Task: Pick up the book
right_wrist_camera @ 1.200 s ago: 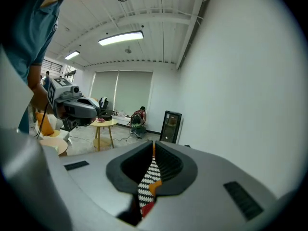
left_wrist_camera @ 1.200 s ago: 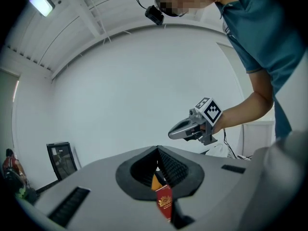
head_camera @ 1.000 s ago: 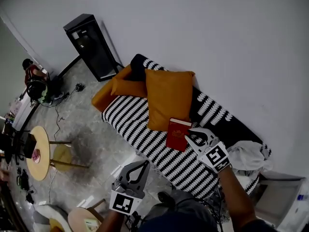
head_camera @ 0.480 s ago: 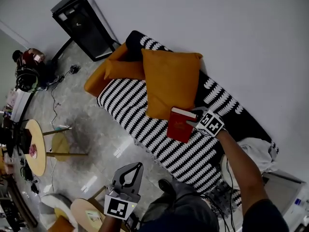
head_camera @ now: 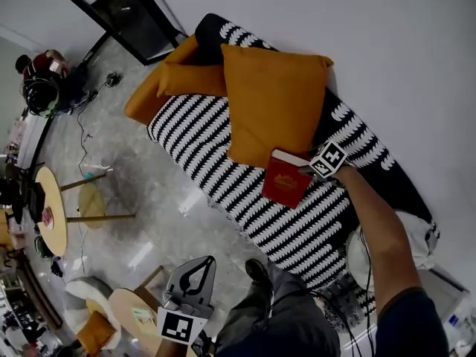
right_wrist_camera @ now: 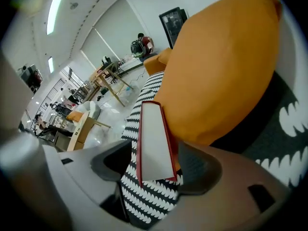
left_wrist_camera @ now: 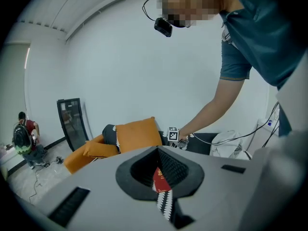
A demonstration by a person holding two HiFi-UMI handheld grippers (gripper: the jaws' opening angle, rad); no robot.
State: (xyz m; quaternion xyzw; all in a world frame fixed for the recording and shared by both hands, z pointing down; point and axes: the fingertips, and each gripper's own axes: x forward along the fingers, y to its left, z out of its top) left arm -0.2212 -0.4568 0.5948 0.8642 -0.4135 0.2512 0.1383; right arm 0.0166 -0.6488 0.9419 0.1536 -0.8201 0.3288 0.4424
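A red book (head_camera: 286,181) lies on the black-and-white patterned sofa (head_camera: 212,151), its top end against a big orange pillow (head_camera: 275,103). My right gripper (head_camera: 305,168) is at the book's upper right corner, pointing steeply down. In the right gripper view the book (right_wrist_camera: 154,141) shows its white page edge between the jaws of the right gripper (right_wrist_camera: 154,172). The jaws are opening, and the pads stand off the covers. My left gripper (head_camera: 195,272) hangs low over the floor, far from the sofa, with its jaws together and nothing held. Past its tips, the left gripper view shows the book (left_wrist_camera: 160,179).
Smaller orange cushions (head_camera: 171,84) lie at the sofa's left end and a white cloth (head_camera: 416,236) at its right end. A tall black cabinet (head_camera: 123,10) stands by the wall. Round wooden tables (head_camera: 56,210) and a seated person (head_camera: 41,80) are at the left.
My right gripper came down from beside the book to its top edge, and its jaws spread apart. The left gripper sank lower in the head view.
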